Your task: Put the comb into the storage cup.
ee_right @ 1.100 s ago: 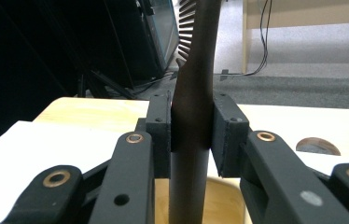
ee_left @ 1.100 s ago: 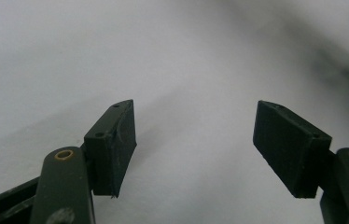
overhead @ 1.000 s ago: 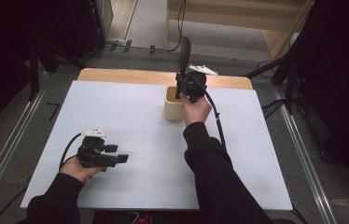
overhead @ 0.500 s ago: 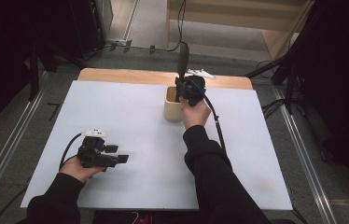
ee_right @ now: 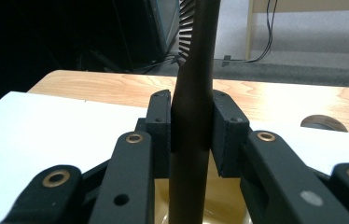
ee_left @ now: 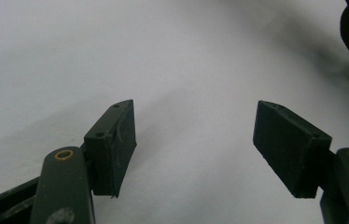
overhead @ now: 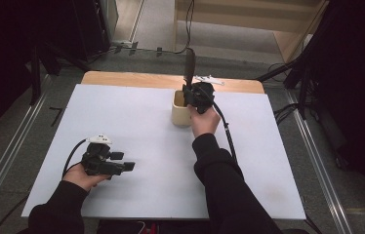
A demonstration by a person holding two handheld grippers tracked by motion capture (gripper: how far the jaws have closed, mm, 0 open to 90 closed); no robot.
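Right hand-held gripper [overhead: 190, 95] stood clamped on a dark brown comb [ee_right: 192, 116], its two pads pressed flat against either side of the comb's smooth handle in the right gripper view, with the handle running upright straight through the middle of the grip. Below the jaws the handle went down into a cream-coloured cup [overhead: 180, 109], whose pale inside showed just beneath the pads; above them the comb rose clear, and a row of fine teeth fanned off its left edge near the top of that view. In the high view the comb stood nearly vertical over the cup, its upper end reaching past the far wooden strip of the desk [overhead: 136, 126]. Left hand-held gripper [overhead: 122, 165] rested low over the near left part of the white desk top, well apart from the cup, with its jaws spread wide and nothing between them, only bare white surface ahead of its pads [ee_left: 112, 144]. Open white desk lay all around the cup on the left, right and near sides, while the far edge, with its band of light wood, ran close behind it. Metal rails and grey floor bordered the desk on both sides.
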